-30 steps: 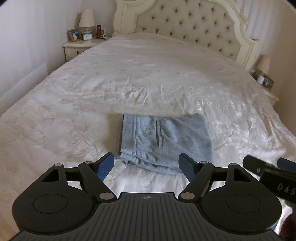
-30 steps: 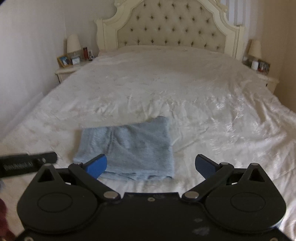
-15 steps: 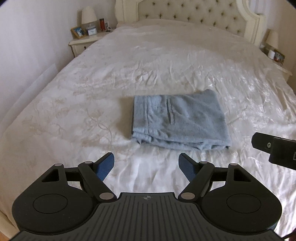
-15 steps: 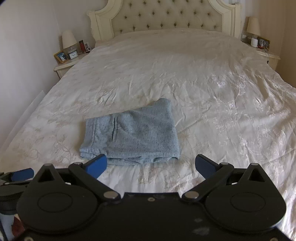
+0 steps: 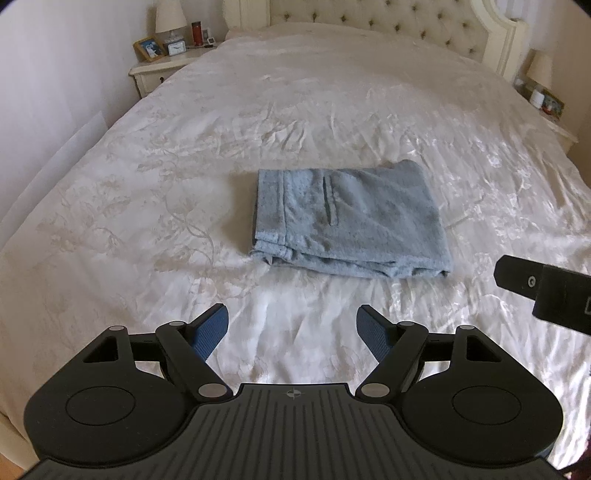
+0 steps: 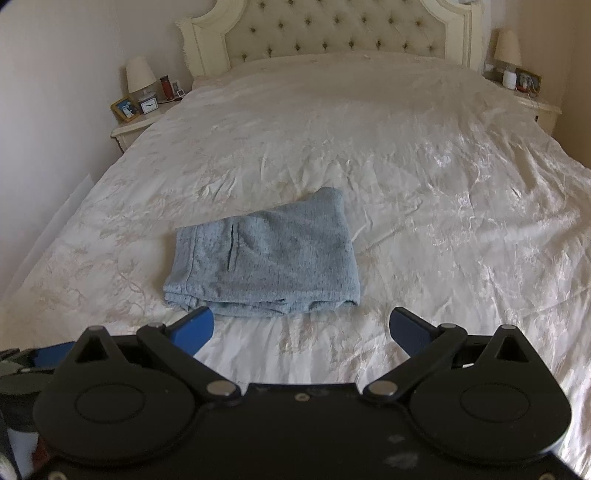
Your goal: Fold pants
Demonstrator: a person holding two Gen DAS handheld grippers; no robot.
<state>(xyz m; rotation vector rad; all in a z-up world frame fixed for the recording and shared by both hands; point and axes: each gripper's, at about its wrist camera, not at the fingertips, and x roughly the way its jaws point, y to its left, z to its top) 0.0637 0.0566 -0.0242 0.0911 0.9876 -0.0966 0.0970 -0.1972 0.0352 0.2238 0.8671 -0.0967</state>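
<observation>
The right gripper (image 5: 546, 291) is running off the right edge of the left wrist view, so its fingers are not showing there; the left gripper (image 6: 22, 365) is being cut by the left edge of the right wrist view, lower left, behind the black body; the headboard (image 5: 388, 26) is being cropped by the top edge; the nightstand (image 6: 140, 122) items at upper left are staying too small to read; the pants (image 6: 266, 258) are hiding their inner layers.

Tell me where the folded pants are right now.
The pants lie folded on the white bedspread, mid-bed toward its foot, ahead of both open grippers; the right wrist view shows them left of centre.
</observation>
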